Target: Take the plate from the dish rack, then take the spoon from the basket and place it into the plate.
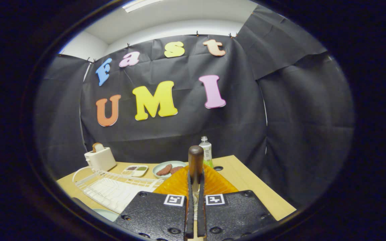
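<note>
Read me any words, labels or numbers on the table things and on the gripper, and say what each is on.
Bottle label: printed, too small to read.
Two square markers on the gripper: black-and-white patterns, no words.
Toaster, dish rack: no text visible.
Spoon, clamped between the gripper's shut fingers: no text.

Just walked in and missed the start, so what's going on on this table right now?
A handheld gripper is shut on a spoon, whose dark wooden handle sticks up between the fingers, over an orange basket. The white dish rack sits beside the basket and looks empty. Farther back are a toaster, a bottle and a plate of food.
</note>
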The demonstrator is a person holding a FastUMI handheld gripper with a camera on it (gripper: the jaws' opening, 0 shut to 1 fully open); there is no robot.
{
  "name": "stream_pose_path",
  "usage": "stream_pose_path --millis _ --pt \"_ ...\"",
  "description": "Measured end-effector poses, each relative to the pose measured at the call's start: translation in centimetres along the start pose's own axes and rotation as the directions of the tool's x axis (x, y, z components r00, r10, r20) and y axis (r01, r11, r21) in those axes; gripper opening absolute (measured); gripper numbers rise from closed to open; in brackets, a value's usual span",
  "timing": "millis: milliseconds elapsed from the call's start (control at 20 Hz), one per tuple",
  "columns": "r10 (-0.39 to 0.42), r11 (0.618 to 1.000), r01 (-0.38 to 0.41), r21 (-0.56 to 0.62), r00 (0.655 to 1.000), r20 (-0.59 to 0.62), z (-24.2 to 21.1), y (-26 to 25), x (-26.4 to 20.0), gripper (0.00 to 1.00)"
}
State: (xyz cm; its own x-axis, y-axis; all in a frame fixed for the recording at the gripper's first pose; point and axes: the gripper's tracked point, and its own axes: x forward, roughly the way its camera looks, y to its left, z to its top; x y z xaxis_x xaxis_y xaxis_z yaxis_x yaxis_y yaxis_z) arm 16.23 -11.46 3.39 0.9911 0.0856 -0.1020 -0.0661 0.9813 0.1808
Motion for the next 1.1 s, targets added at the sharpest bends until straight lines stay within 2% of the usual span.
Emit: stream_pose_path --millis 200,550,850,1100 --pt "0.072 0.997 -0.072 -0.021 0.997 0.000 -1.0 5.9 -4.3 0.09" --pt "0.187 0.982 -0.186 0.023 0.978 -0.092 -7.3 15.3 -8.5 0.09" --pt "0.247 0.969 -0.244 0.038 0.954 -0.168 -12.8 20.3 -9.8 0.09" --pt "0.291 0.957 -0.282 0.071 0.927 -0.235 -16.6 22.4 -10.4 0.09"
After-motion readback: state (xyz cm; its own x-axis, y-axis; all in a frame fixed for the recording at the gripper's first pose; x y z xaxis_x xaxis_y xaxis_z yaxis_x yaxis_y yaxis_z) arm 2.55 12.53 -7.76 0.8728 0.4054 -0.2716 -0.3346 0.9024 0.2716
